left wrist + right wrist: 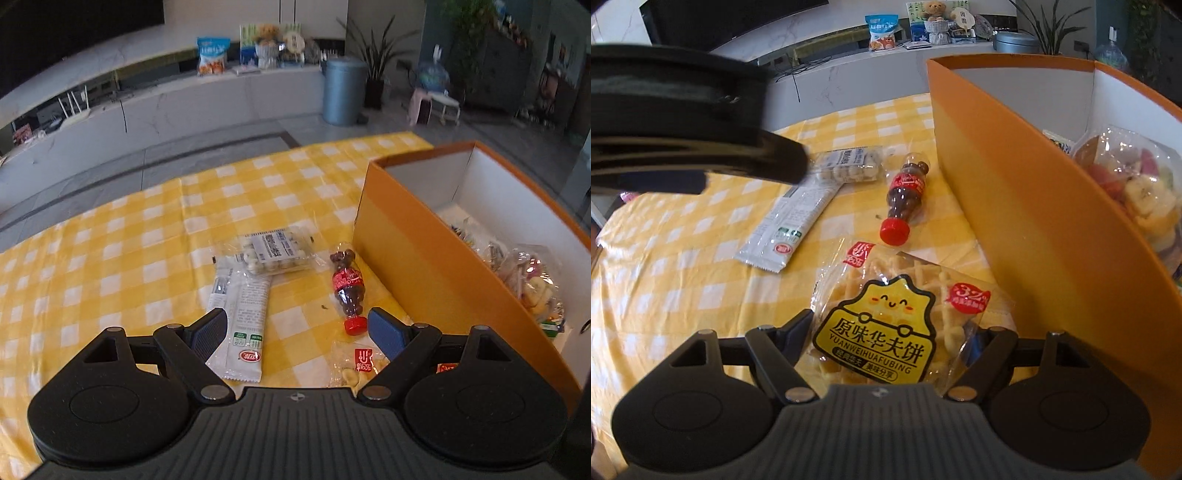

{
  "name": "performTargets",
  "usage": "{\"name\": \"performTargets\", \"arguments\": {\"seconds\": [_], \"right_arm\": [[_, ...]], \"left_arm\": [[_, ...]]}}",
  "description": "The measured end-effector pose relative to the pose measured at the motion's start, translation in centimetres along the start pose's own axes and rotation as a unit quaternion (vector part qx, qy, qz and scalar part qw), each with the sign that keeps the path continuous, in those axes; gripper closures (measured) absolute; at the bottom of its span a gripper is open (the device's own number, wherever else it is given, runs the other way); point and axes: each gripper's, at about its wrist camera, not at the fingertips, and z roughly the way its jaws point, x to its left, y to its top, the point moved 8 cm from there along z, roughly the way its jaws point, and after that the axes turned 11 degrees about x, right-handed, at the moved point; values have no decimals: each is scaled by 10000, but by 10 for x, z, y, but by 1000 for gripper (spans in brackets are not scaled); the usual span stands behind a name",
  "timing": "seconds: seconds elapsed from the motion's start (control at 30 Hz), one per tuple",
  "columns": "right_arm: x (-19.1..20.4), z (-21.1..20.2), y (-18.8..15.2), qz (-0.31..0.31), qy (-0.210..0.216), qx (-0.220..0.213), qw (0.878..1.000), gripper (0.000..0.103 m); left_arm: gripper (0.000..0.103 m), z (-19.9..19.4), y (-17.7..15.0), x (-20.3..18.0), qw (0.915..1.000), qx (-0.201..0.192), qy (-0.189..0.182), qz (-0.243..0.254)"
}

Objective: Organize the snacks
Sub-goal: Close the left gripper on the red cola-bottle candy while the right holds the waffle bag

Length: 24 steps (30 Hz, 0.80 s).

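My right gripper (897, 326) is shut on a waffle pack (882, 295) with a yellow label, which sits between both pads low over the table, next to the orange box (1015, 184). The left gripper (297, 317) hangs open above the yellow checked cloth (129, 258) with nothing between its fingers. Under its left finger lies a white bar packet (243, 325). A small cola-bottle sweet (347, 291) with a red cap lies just ahead of its right finger. Beyond them is a clear pack of round white sweets (275, 254). The waffle pack (354, 365) shows at the left gripper's lower edge.
The orange box (424, 258) stands on the table's right side and holds several clear snack bags (532, 280). The left gripper's blurred black body (701, 147) fills the upper left of the right wrist view. Past the table's far edge are floor, a low counter and a grey bin (343, 92).
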Motion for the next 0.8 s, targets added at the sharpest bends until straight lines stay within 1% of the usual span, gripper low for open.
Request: {"name": "performTargets", "arguments": {"seconds": [0.07, 0.13, 0.2, 0.33, 0.37, 0.4, 0.47, 0.53, 0.6, 0.67, 0.73, 0.8], "right_arm": [[-1, 4, 2, 58, 17, 43, 10000, 27], [-2, 7, 4, 154, 51, 45, 9999, 27], [-3, 9, 7, 194, 101, 49, 9997, 27], [-6, 11, 12, 370, 206, -11, 9991, 26], [-6, 12, 13, 388, 195, -37, 9991, 26], [-5, 12, 14, 397, 171, -61, 9990, 26], [-4, 14, 14, 369, 89, -90, 9992, 26], [-1, 15, 13, 300, 12, -106, 9995, 26], [2, 15, 10, 280, -23, -118, 9995, 26], [6, 15, 6, 195, -68, -119, 9997, 26], [9, 14, 2, 217, -71, -135, 9996, 26], [10, 14, 1, 213, -72, -130, 9997, 26]], "left_arm": [[3, 12, 6, -3, 9995, 282, -104, 9], [3, 22, 9, -7, 9978, 556, -329, 132], [3, 33, 12, -8, 9960, 742, -468, 144], [3, 55, 16, -4, 9935, 1062, -414, 6], [4, 61, 17, -6, 9927, 1139, -407, 8], [11, 66, 17, -8, 9919, 1202, -418, 19], [12, 72, 17, -14, 9896, 1341, -508, 96], [12, 77, 19, -25, 9883, 1342, -667, 267], [12, 84, 21, -34, 9877, 1357, -600, 484], [12, 90, 27, -38, 9886, 1333, -360, 594], [13, 99, 32, -42, 9864, 1470, -199, 707], [16, 105, 38, -46, 9842, 1565, -91, 820]]}}
